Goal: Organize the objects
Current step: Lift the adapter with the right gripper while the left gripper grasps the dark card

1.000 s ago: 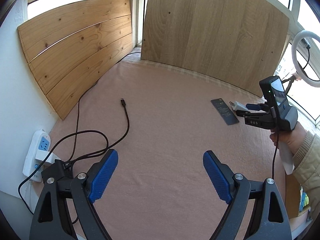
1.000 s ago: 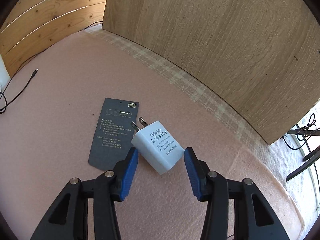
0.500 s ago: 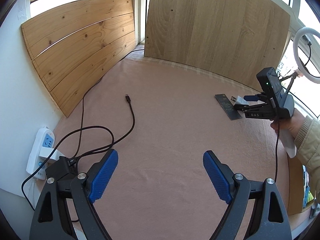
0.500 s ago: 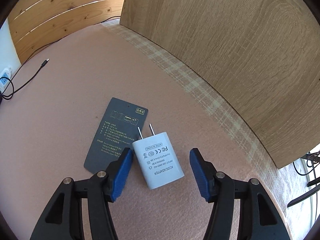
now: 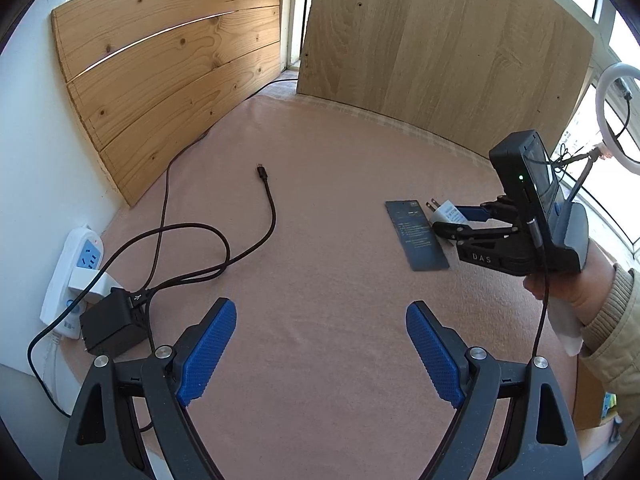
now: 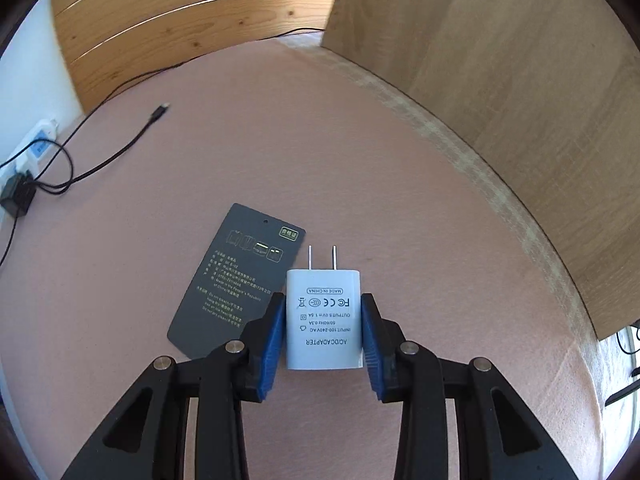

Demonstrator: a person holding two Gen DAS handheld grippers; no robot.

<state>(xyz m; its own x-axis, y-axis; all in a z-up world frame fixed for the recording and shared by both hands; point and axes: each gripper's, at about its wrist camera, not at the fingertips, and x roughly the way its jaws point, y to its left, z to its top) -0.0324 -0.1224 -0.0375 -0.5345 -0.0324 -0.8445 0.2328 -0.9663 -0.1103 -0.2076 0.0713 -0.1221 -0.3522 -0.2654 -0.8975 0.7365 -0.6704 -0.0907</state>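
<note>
A white AC adapter (image 6: 324, 320) lies on the pink cloth with its two prongs pointing away from me. My right gripper (image 6: 324, 300) is closing on it, and both blue pads touch its sides. A dark printed card (image 6: 240, 280) lies flat just left of the adapter, partly under the left finger. The left wrist view shows the same adapter (image 5: 447, 213) in the right gripper (image 5: 454, 220), beside the card (image 5: 416, 236). My left gripper (image 5: 321, 306) hangs open over bare cloth, with nothing between its fingers.
A black cable (image 5: 272, 208) loops over the cloth to a black charger (image 5: 110, 324) and a white power strip (image 5: 78, 264) at the left edge. Wooden boards (image 5: 440, 52) stand along the back and left. A ring light (image 5: 616, 112) stands at the right.
The right gripper swung round to line up with the adapter and its jaws narrowed until the pads met the adapter's sides. The left gripper stayed open and hardly moved.
</note>
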